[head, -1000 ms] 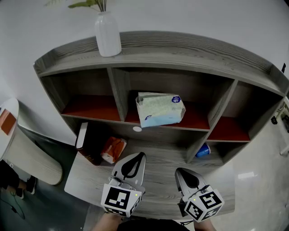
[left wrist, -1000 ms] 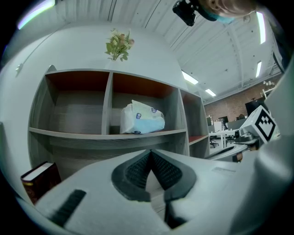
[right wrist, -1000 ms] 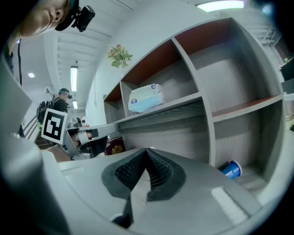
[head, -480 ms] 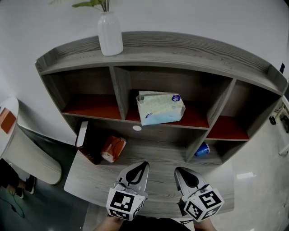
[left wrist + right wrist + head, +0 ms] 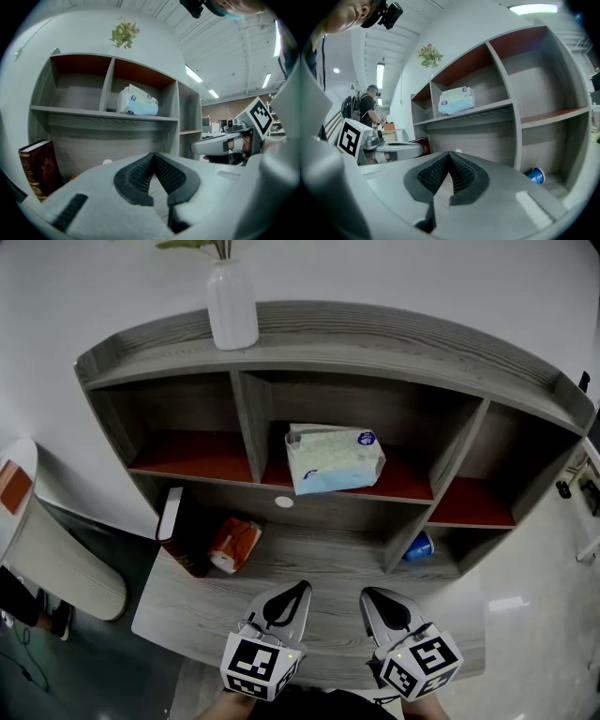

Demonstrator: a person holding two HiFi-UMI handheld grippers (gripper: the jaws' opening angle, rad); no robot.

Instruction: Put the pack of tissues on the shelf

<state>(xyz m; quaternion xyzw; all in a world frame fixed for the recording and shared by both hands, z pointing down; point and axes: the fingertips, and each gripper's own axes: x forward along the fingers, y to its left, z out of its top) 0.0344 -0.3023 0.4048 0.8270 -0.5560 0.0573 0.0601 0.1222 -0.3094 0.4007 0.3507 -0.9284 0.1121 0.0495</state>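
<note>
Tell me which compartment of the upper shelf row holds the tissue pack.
The middle compartment: the tissue pack lies on its red floor, while the left compartment and right compartment beside it hold nothing visible.

This looks like an open office or shared workroom rather than a home. Long strip lights (image 5: pixel 193 74) run across a high panelled ceiling (image 5: pixel 382 47). In the right gripper view a person with a backpack (image 5: pixel 371 110) stands among more furniture in the background, too small to make out well. A grey wooden shelf (image 5: pixel 328 343) stands on a matching desk (image 5: pixel 178 606) against a plain white wall (image 5: pixel 422 277). It carries a white vase (image 5: pixel 232 306) of greenery and a dark red book (image 5: pixel 40 166). The floor (image 5: pixel 534 596) is pale and glossy.
</note>
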